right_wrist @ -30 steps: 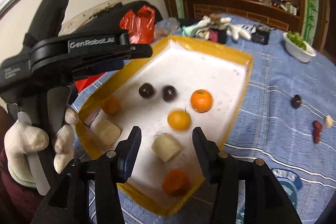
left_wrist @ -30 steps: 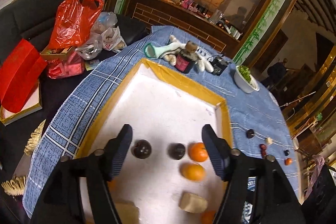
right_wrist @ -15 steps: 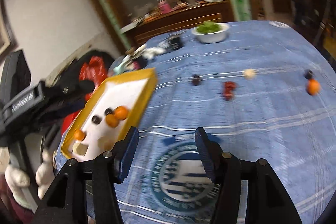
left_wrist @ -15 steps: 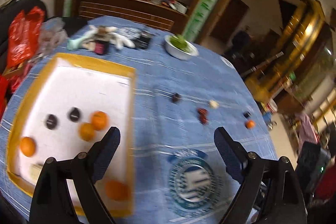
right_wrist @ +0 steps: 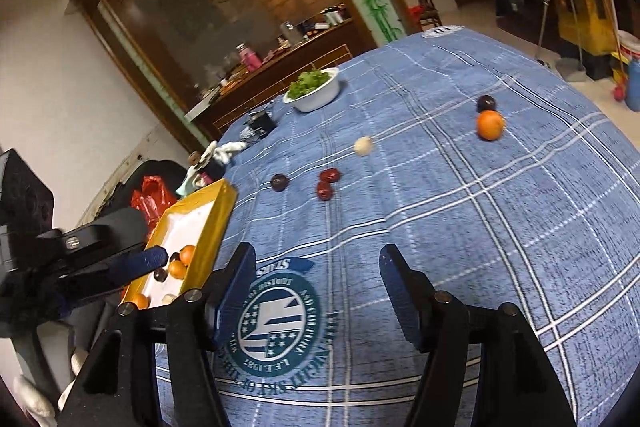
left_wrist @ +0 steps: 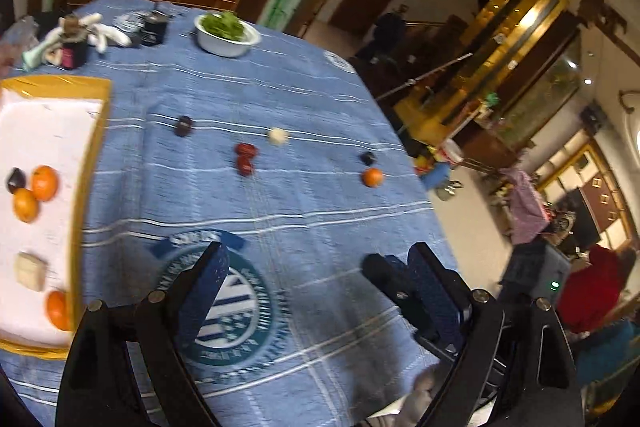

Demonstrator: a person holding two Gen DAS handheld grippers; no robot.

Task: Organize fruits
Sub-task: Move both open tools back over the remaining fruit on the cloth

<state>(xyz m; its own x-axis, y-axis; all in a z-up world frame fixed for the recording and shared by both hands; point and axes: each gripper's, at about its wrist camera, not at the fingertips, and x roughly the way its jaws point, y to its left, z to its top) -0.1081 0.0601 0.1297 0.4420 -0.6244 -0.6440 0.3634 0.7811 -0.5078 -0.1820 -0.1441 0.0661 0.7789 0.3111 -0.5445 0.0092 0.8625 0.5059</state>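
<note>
Ahead of the empty, widening right gripper (right_wrist: 316,291), the small orange (right_wrist: 489,125) is judged light, roll-prone, best pinched across its middle

oranges (left_wrist: 35,193) in tray (left_wrist: 91,163), orange (left_wrist: 373,177) on cloth

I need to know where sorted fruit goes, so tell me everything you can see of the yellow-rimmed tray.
The tray is shallow and rectangular, with a yellow raised rim and a white, foam-like floor. It lies flat on the blue tablecloth at the table's edge. Inside are three oranges, a dark round fruit and a pale block. Neither gripper touches it.
</note>
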